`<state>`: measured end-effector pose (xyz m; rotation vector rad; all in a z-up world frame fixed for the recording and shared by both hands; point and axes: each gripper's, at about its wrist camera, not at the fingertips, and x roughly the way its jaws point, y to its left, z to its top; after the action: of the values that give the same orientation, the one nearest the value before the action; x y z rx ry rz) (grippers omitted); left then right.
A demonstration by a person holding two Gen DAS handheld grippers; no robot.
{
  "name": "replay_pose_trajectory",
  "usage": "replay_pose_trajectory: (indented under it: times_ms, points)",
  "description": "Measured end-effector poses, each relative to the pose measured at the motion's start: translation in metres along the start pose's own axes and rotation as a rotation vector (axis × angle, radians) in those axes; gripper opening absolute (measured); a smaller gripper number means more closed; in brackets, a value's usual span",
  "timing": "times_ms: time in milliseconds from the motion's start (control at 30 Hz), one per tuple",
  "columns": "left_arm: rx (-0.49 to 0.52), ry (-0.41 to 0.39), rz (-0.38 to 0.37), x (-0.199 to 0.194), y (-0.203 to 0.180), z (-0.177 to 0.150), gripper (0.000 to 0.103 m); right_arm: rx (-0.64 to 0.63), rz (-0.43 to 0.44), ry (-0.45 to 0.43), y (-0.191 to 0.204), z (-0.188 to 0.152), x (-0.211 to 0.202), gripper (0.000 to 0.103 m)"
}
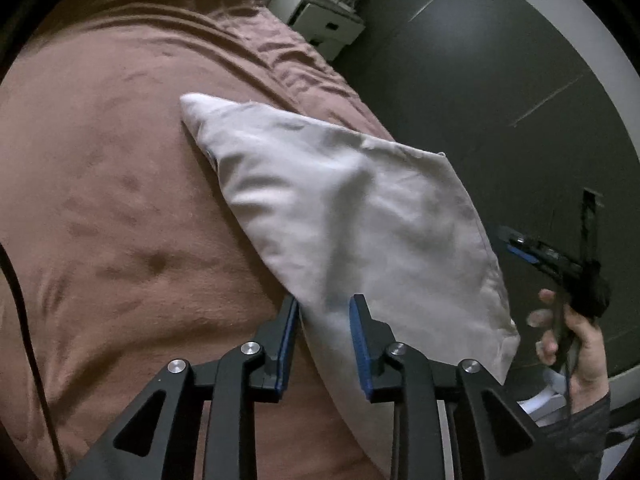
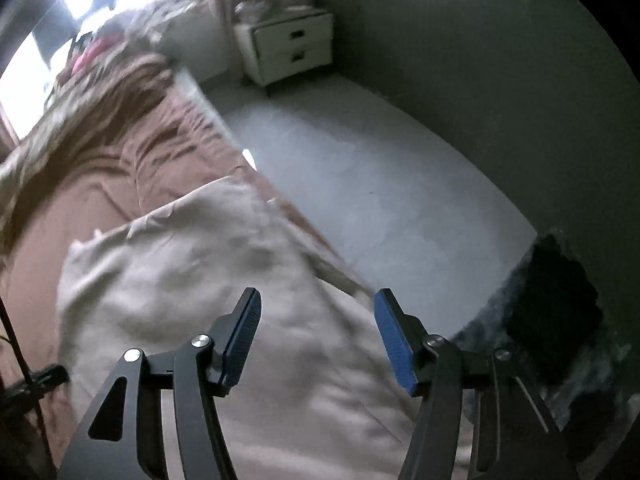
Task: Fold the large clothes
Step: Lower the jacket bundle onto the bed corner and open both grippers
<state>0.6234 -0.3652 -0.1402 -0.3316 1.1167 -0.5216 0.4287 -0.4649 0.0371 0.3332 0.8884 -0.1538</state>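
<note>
A pale beige garment (image 1: 352, 208) lies folded on the brown bed cover (image 1: 112, 184), near the bed's right edge, with one corner hanging past the edge. My left gripper (image 1: 324, 304) is open just above the garment's near edge, touching nothing I can see. In the right wrist view the same garment (image 2: 224, 296) spreads under my right gripper (image 2: 316, 300), which is wide open and empty above its right side. In the left wrist view the right gripper (image 1: 576, 256) is seen from the side, held in a hand (image 1: 576, 340) beyond the bed edge.
The bed cover is rumpled toward the head of the bed (image 2: 132, 120). A white two-drawer nightstand (image 2: 292, 46) stands by the wall. Pale floor (image 2: 380, 184) runs along the bed's right side. A dark furry thing (image 2: 556, 320) lies on the floor at right.
</note>
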Motion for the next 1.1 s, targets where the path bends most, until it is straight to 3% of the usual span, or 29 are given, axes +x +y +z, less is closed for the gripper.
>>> replay_pose_trajectory:
  times_ms: [133, 267, 400, 633, 667, 733, 800, 1100]
  points:
    - [0.063, -0.025, -0.012, -0.015, -0.002, -0.006, 0.028, 0.040, 0.054, -0.042, -0.021, -0.039, -0.047, 0.057]
    - [0.143, -0.005, -0.003, -0.017, -0.011, -0.019, 0.028, 0.163, 0.110, -0.034, -0.066, -0.094, -0.085, 0.057]
    - [0.209, 0.022, 0.009, -0.016, -0.013, -0.036, 0.028, 0.239, 0.102, -0.066, -0.101, -0.124, -0.103, 0.057]
    - [0.280, 0.084, 0.021, -0.002, -0.023, -0.064, 0.028, 0.361, 0.256, -0.058, -0.139, -0.181, -0.100, 0.057]
    - [0.283, 0.095, 0.024, 0.002, -0.025, -0.066, 0.028, 0.368, 0.269, -0.040, -0.141, -0.183, -0.091, 0.057]
    - [0.284, 0.115, 0.025, 0.010, -0.029, -0.068, 0.028, 0.373, 0.278, -0.024, -0.142, -0.181, -0.072, 0.040]
    - [0.291, 0.130, 0.036, 0.018, -0.035, -0.068, 0.028, 0.419, 0.297, -0.030, -0.152, -0.178, -0.057, 0.031]
    - [0.284, 0.137, 0.040, 0.039, -0.047, -0.060, 0.028, 0.430, 0.229, -0.094, -0.179, -0.147, -0.059, 0.014]
